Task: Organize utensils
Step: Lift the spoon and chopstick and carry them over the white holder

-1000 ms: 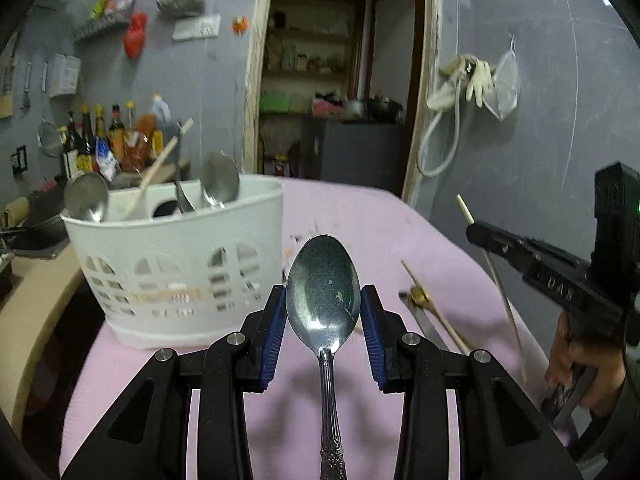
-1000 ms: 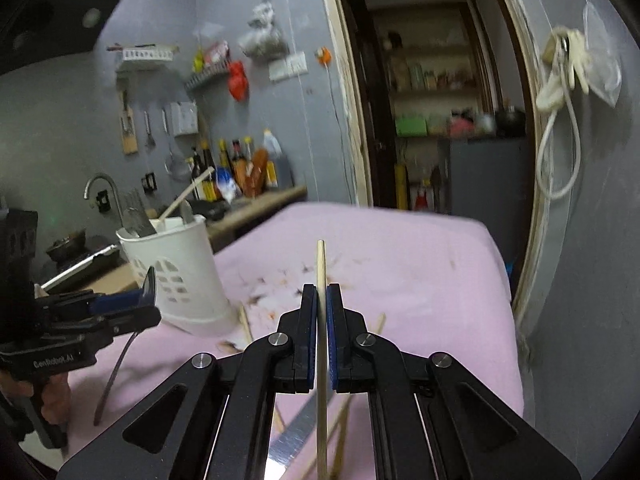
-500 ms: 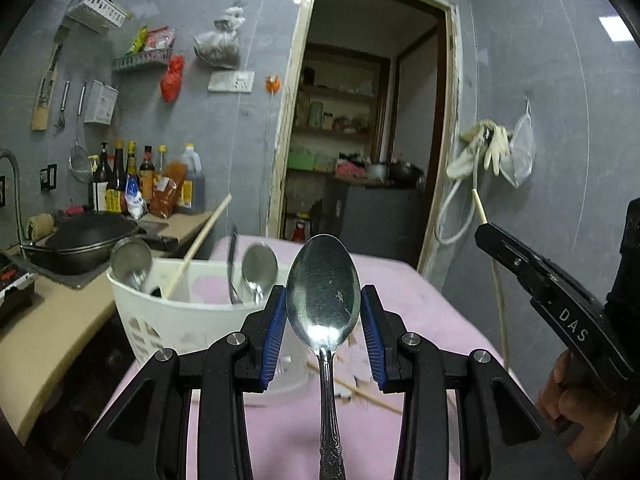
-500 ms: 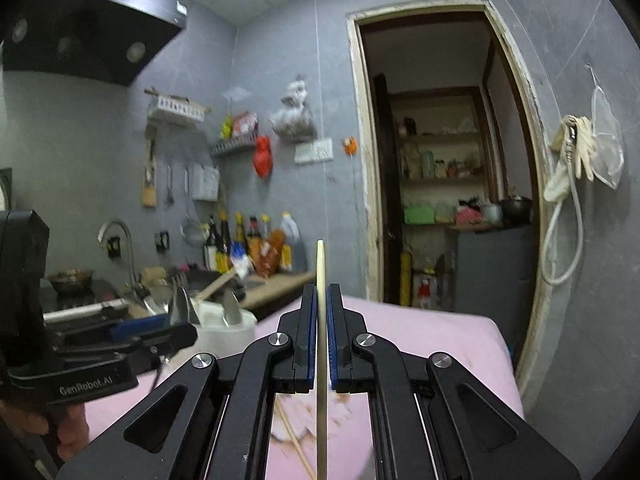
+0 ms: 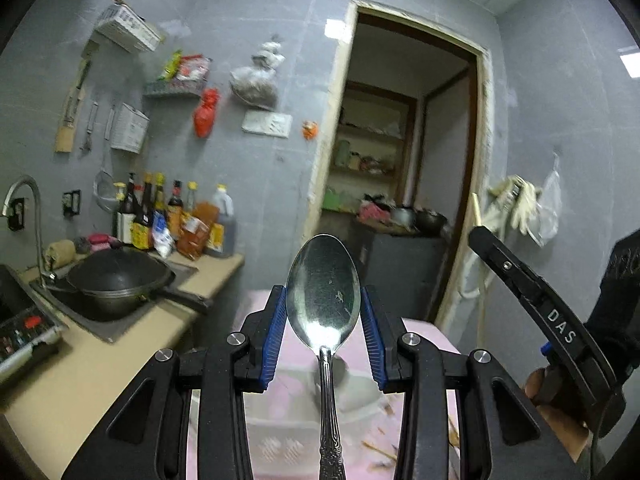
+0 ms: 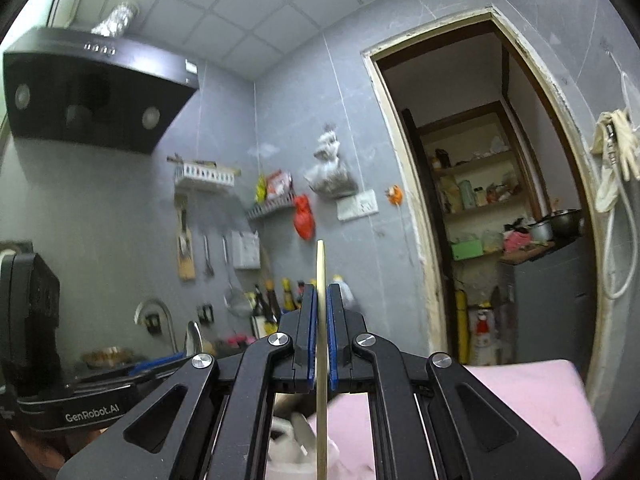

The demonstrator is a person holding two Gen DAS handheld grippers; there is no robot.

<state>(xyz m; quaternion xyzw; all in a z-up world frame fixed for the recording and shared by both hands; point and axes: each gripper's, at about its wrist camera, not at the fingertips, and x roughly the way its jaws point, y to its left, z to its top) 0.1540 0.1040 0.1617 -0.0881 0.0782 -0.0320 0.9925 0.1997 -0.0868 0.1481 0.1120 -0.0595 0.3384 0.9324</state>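
Observation:
A steel spoon (image 5: 323, 292) stands bowl-up between the blue pads of my left gripper (image 5: 323, 304), which is shut on it. The white utensil basket (image 5: 288, 412) lies low behind the fingers, on the pink-covered table (image 5: 424, 340). My right gripper (image 6: 321, 304) is shut on a pale wooden chopstick (image 6: 321, 272) that stands upright. At the right of the left wrist view the right gripper (image 5: 480, 236) points up-left with the chopstick (image 5: 475, 208) poking past its tip. The left gripper (image 6: 160, 364) shows at the left of the right wrist view. The basket (image 6: 288, 440) is blurred there.
A counter on the left carries a black wok (image 5: 116, 284), sauce bottles (image 5: 172, 220) and a sink faucet (image 5: 24, 208). A range hood (image 6: 92, 96) hangs above. Loose chopsticks (image 5: 380, 450) lie on the cloth. An open doorway (image 5: 400, 184) is behind the table.
Both grippers have risen and tipped upward, so the basket and table dropped to the bottom of both views. The spoon and the chopstick stay held as before.

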